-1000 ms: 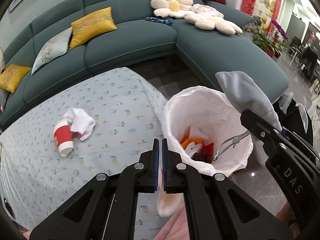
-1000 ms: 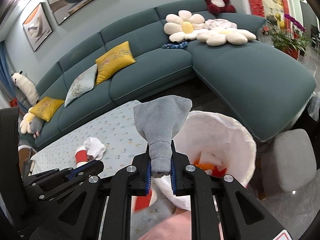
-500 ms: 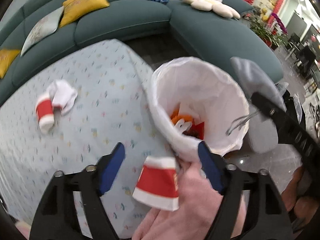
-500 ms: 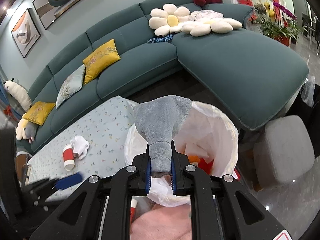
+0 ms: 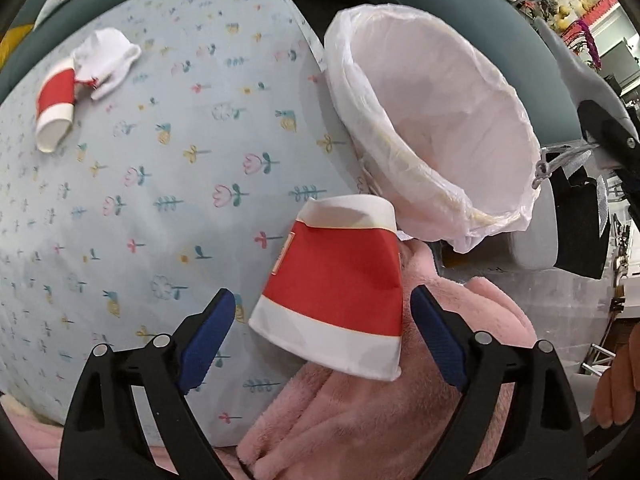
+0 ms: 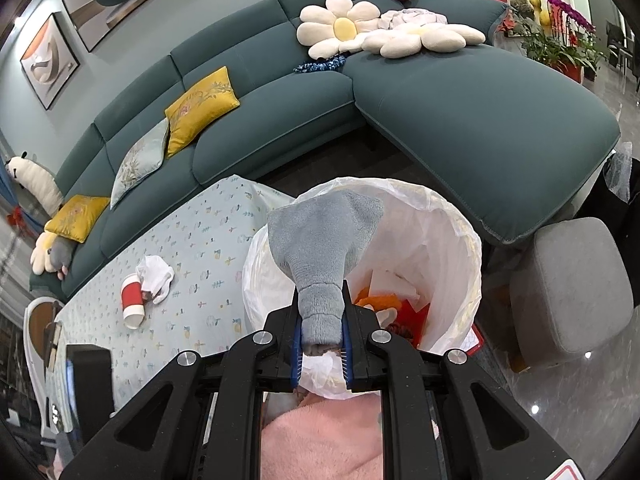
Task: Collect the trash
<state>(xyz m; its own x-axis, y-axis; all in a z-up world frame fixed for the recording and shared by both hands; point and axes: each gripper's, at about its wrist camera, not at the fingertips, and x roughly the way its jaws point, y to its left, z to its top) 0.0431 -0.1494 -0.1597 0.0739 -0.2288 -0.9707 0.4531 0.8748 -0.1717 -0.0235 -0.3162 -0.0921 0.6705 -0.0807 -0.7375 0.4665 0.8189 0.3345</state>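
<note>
My left gripper is open, its blue pads on either side of a red and white paper cup that lies on pink plush fabric at the table's near edge. The white-lined trash bin stands just beyond, to the right. My right gripper is shut on a grey sock and holds it over the bin, which holds orange, red and white scraps. A second red cup and a white sock lie at the table's far left.
The table has a pale floral cloth. A teal sofa with yellow cushions and flower pillows runs behind. A grey stool stands right of the bin. The second cup and white sock show in the right wrist view.
My left gripper has opened from shut and dropped low toward the near cup, which now lies between its pads. My right gripper keeps the grey sock and has moved over the bin.
</note>
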